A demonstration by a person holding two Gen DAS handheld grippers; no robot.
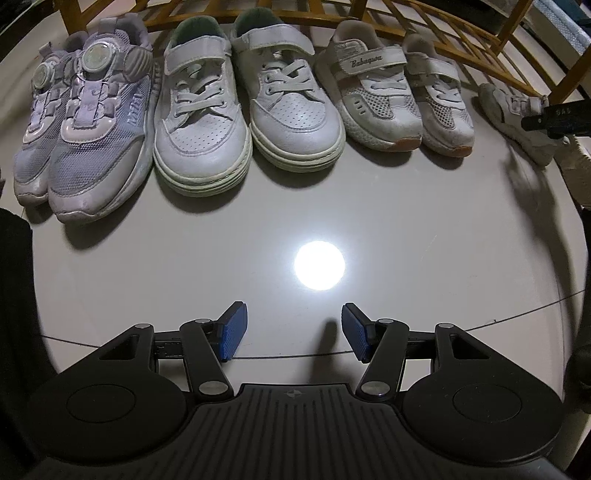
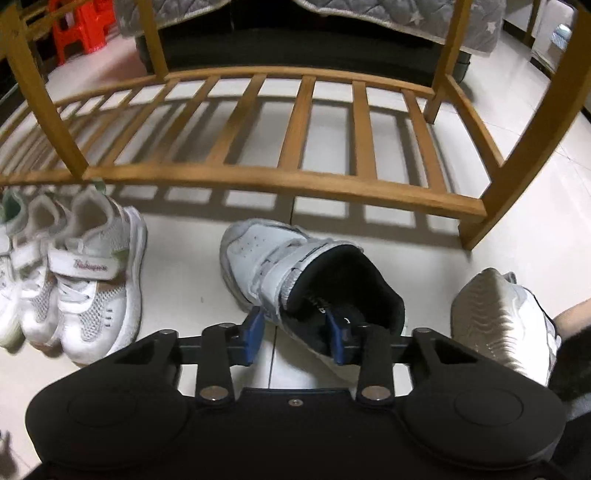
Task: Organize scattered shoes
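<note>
Pale glossy floor tiles (image 1: 369, 206) run under a low wooden rack (image 1: 258, 14), and a ceiling lamp glares back off them. From the left wrist view, three pairs stand toe-forward in a neat row before the rack: lilac dial-lace trainers (image 1: 88, 129), white lace-ups (image 1: 243, 114) and small mesh strap shoes (image 1: 395, 99). Off at the right edge lies a grubby single shoe (image 1: 517, 122) with the other tool reaching over it. The left gripper (image 1: 291, 332) hangs over bare tile, its blue pads spread with nothing between them.

From the right wrist view, the rack's slats (image 2: 295, 122) fill the background and the mesh pair (image 2: 81, 280) sits at the left. The right gripper (image 2: 295, 332) straddles the collar of a white strap sneaker (image 2: 280, 266) lying just short of the rack, one pad inside the dark opening, one outside, pinching the wall between them. Its mate (image 2: 502, 321) lies sole-up at the right.

This looks like the pickup of the fourth pair's first shoe. Next, I'd judge, it needs lifting, turning toe-forward and setting beside the mesh pair, then the overturned mate righted.
</note>
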